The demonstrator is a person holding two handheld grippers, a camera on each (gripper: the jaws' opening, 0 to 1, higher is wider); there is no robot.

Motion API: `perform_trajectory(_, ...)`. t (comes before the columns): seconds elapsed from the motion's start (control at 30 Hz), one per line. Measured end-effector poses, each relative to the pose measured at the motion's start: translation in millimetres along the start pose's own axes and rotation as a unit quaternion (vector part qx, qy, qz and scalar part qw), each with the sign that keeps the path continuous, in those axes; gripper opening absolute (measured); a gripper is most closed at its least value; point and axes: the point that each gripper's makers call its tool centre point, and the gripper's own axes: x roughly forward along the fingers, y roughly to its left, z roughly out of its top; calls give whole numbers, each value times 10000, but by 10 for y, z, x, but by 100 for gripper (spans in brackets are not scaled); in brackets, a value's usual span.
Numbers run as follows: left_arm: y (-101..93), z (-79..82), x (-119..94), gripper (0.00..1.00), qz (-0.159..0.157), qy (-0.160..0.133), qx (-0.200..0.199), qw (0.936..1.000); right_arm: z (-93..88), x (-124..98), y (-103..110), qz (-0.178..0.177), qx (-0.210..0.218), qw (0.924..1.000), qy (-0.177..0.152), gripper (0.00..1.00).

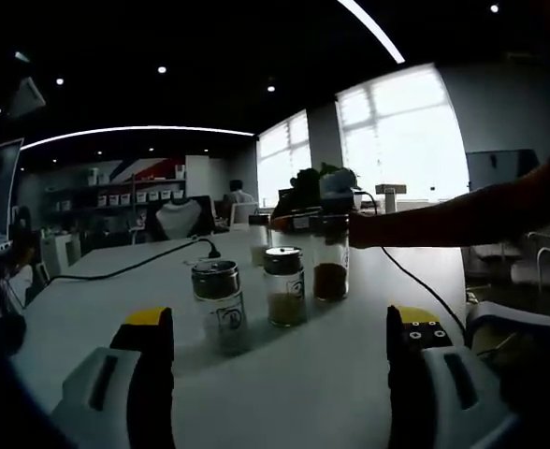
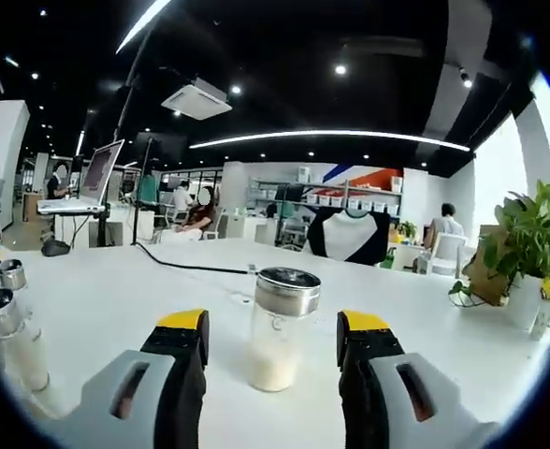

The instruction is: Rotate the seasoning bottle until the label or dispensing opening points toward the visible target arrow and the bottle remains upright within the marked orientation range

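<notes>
Here, the right gripper (image 2: 271, 351) stands spread around a glass bottle (image 2: 280, 329) with chrome cap; the left gripper (image 1: 282, 360) gapes near three bottles (image 1: 285, 285).

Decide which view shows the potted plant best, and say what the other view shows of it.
The right gripper view: the potted plant stands lit at the table's right edge, leaves and pot distinct. In the left gripper view it is a dark, backlit shape against the window, partly hidden by the other gripper.
</notes>
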Motion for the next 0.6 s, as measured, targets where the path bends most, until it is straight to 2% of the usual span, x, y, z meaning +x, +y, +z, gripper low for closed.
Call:
perform_trajectory(0.3,2,-7,10,100,1,28,16,10000,-34,199,-48,-167,-194,9996,86,53)
perform_trajectory(0.47,-3,-22,21,100,-15,44,-10,10000,-24,275,-63,-221,60,9997,-5,53)
perform_trajectory(0.6,4,-23,24,100,-10,56,4,10000,-2,367,-49,-247,80,9997,-45,51)
